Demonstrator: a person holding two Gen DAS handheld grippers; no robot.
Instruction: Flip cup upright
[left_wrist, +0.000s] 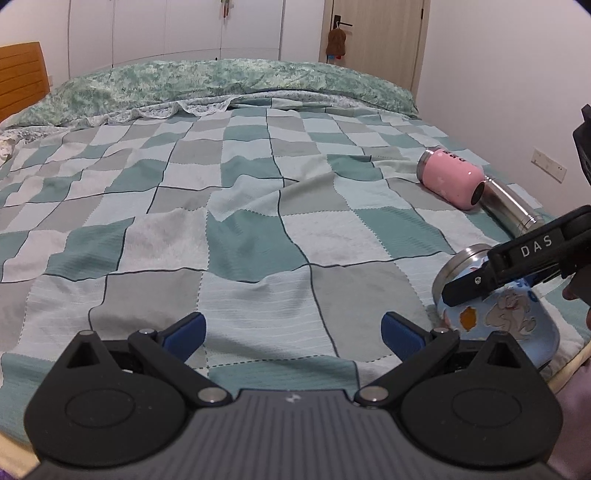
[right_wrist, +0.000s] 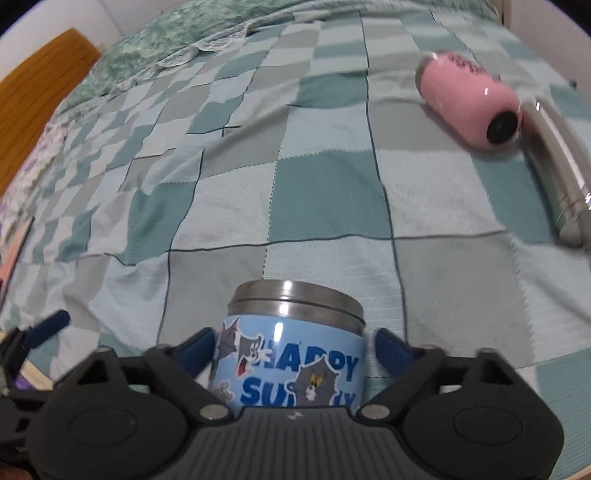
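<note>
The right gripper (right_wrist: 293, 350) straddles the blue cup (right_wrist: 295, 354) lying on the checked blanket (right_wrist: 314, 184), its pads just beside the cup's sides; whether they clamp it cannot be told. The left gripper (left_wrist: 293, 330) hovers spread wide, holding nothing. Ahead and right of the cup lie a pink cup (right_wrist: 476, 101) and a steel flask (right_wrist: 557, 166).

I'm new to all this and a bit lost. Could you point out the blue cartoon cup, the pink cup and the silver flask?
blue cartoon cup (right_wrist: 295, 365): right wrist view, printed side wall.
pink cup (left_wrist: 452, 177): left wrist view, pink side.
silver flask (left_wrist: 511, 208): left wrist view, steel body.
</note>
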